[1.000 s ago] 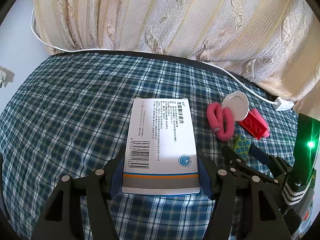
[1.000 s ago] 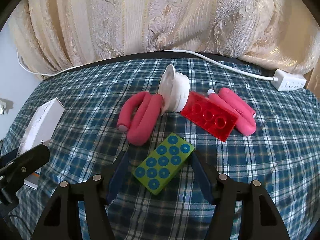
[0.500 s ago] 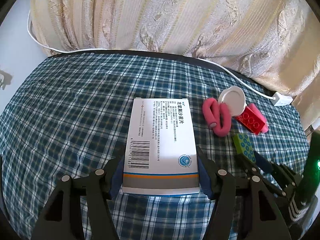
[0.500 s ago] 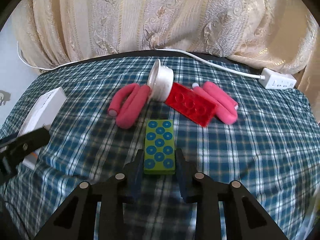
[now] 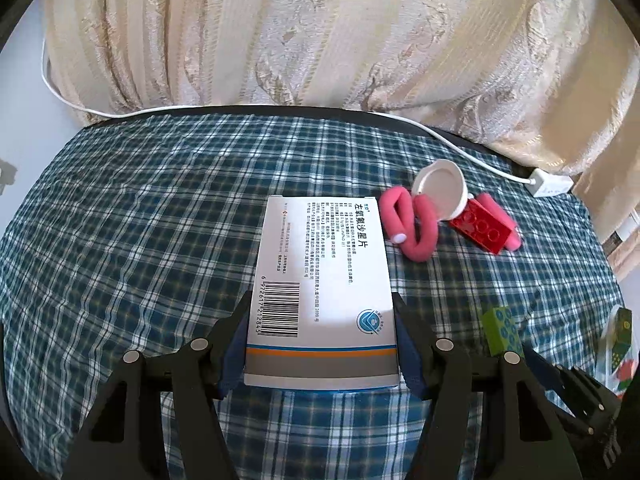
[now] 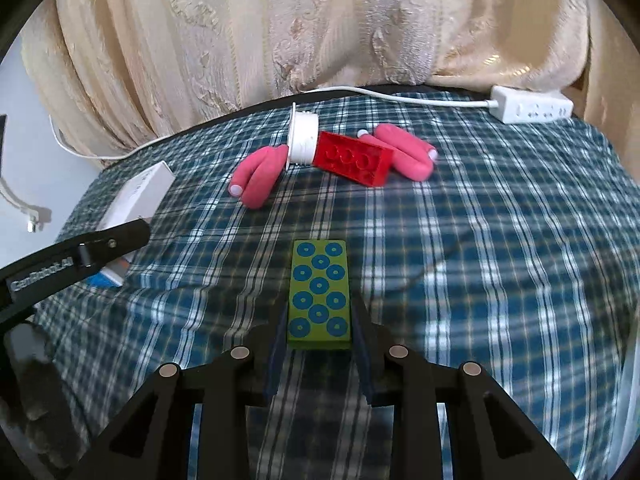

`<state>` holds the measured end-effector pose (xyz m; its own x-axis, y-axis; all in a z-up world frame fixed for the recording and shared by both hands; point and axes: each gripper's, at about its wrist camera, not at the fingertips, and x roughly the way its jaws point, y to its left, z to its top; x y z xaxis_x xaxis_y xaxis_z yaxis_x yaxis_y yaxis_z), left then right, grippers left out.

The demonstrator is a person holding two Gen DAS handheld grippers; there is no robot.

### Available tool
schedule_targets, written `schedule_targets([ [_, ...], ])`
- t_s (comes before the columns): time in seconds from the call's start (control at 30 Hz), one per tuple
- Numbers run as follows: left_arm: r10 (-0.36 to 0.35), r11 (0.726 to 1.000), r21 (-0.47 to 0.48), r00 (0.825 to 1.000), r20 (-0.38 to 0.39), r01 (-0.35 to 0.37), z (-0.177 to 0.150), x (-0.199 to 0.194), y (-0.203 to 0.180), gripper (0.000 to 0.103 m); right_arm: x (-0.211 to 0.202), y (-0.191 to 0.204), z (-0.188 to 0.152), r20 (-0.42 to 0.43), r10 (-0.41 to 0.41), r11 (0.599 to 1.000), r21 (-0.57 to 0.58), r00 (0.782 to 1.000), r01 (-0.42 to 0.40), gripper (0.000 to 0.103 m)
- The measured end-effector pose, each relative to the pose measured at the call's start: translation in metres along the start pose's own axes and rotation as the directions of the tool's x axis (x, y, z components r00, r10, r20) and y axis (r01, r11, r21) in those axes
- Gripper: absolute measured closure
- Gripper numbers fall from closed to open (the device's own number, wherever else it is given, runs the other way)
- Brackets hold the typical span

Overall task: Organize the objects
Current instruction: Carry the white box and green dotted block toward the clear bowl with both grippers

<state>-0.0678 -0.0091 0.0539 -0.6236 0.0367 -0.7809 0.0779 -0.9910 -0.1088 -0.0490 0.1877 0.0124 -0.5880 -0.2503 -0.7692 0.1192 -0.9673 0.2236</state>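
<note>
Green block (image 6: 319,295): pinched at its near end between the right gripper (image 6: 319,344) pads, most of its length sticking out over the plaid cloth (image 6: 500,264).
Risk, block: grip sits at one end; a quick swing could pivot it or drop it.
Medicine box (image 5: 322,300): clamped across its width by the left gripper (image 5: 320,350).
Risk, box: card walls may buckle; long overhang may sag.
Clutter: pink foam rollers (image 6: 256,178), red brick (image 6: 354,158), white cap (image 6: 302,140) bunched together, touching; nudging one shifts the rest.

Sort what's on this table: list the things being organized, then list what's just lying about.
Job:
white box, in left tongs
green block, in right tongs
red brick
pink rollers
white cap

Lying about:
power strip
cable
curtain
</note>
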Motion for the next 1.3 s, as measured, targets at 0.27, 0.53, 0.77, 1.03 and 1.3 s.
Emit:
schedule_targets([
  [0.27,-0.023,0.999,0.044,1.0,-0.006,0.023,-0.006,-0.001,-0.014,0.039,-0.024,-0.016,-0.015,0.031,0.017,0.998,0.058,0.999,-0.019,0.071],
  [0.53,-0.038,0.995,0.087,0.999,-0.004,0.038,-0.012,-0.005,-0.027,0.039,-0.032,-0.026,-0.035,0.022,-0.036,0.997,0.069,0.999,0.034,0.071],
  [0.77,-0.046,0.993,0.104,0.999,-0.003,0.046,-0.015,-0.007,-0.031,0.039,-0.033,-0.029,-0.039,0.02,-0.063,0.995,0.074,0.998,0.061,0.071],
  [1.03,-0.068,0.992,0.107,0.998,-0.005,0.068,-0.016,-0.009,-0.032,0.039,-0.031,-0.03,-0.037,0.022,-0.076,0.994,0.085,0.997,0.074,0.07],
  [1.3,-0.119,0.988,0.093,0.993,-0.025,0.121,-0.015,-0.01,-0.032,0.039,-0.028,-0.028,-0.034,0.039,-0.101,0.992,0.074,0.994,0.098,0.053],
])
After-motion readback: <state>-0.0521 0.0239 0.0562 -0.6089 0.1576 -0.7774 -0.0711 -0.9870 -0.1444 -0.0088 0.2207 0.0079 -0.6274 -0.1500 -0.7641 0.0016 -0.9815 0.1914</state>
